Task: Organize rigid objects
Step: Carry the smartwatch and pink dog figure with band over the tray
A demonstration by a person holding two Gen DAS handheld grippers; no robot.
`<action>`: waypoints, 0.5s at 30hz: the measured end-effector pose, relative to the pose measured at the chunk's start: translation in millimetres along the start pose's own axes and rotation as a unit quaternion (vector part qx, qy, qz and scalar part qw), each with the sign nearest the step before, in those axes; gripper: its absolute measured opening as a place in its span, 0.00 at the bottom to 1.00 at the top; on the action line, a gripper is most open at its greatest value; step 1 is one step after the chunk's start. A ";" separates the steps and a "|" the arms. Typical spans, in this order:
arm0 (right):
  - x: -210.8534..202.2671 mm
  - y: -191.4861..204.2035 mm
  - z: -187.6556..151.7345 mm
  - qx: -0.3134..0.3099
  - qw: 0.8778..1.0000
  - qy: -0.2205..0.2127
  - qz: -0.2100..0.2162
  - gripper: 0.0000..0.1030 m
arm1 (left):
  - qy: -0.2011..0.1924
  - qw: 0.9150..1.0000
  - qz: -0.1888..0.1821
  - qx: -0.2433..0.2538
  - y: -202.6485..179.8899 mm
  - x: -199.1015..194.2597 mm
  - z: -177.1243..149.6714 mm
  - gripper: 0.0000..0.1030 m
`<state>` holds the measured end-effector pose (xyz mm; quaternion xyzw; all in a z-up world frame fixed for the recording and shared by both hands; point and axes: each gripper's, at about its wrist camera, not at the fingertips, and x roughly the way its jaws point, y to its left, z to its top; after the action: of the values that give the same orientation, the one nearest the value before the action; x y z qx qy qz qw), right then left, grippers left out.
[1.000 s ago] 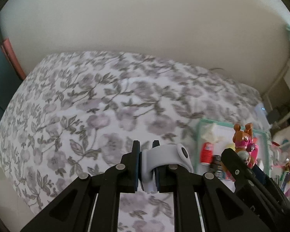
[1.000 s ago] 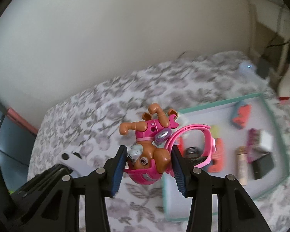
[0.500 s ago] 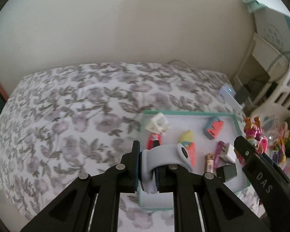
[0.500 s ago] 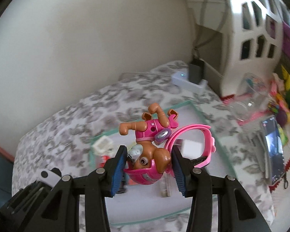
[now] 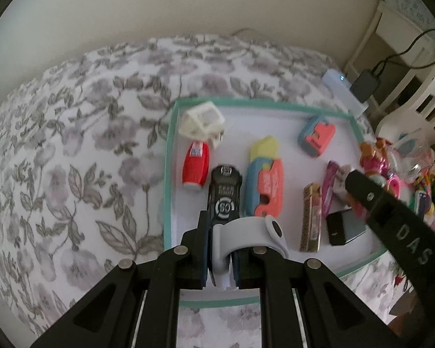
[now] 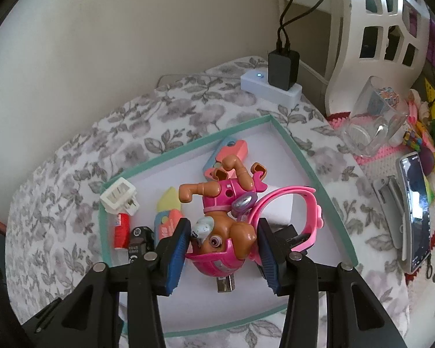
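My left gripper is shut on a grey curved strap, hanging over the near left part of a teal-rimmed white tray. Just beyond its tips a black toy car lies in the tray, beside a red bottle and a blue, yellow and coral piece. My right gripper is shut on a pink and brown pup figure with a pink band, held upside down above the tray. One of its fingers shows at the right of the left wrist view.
The tray also holds a white plug, a small coral case, a gold stick and a black block. Behind it stand a power strip with a black charger. A glass, a phone and toys lie to the right.
Both grippers have swung right and sunk toward the tray, which now fills the middle of both views. The strap and the pup figure stay gripped as before.
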<state>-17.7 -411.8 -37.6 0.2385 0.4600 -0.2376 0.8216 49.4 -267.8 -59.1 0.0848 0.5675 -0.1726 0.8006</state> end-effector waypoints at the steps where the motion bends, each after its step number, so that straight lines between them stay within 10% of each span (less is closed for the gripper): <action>1: 1.5 0.9 -1.1 -0.003 1.000 0.002 -0.003 0.47 | 0.004 1.000 -0.003 -0.003 1.2 1.4 -0.8 0.13; 15: 18.3 13.6 -9.3 -0.040 0.998 0.027 -0.029 0.48 | 0.031 0.999 0.011 -0.005 7.5 17.8 -8.3 0.13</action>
<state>-6.9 -398.7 -55.4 0.1983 0.4982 -0.2363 0.8103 50.2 -261.3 -79.1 0.0923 0.5923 -0.1582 0.7846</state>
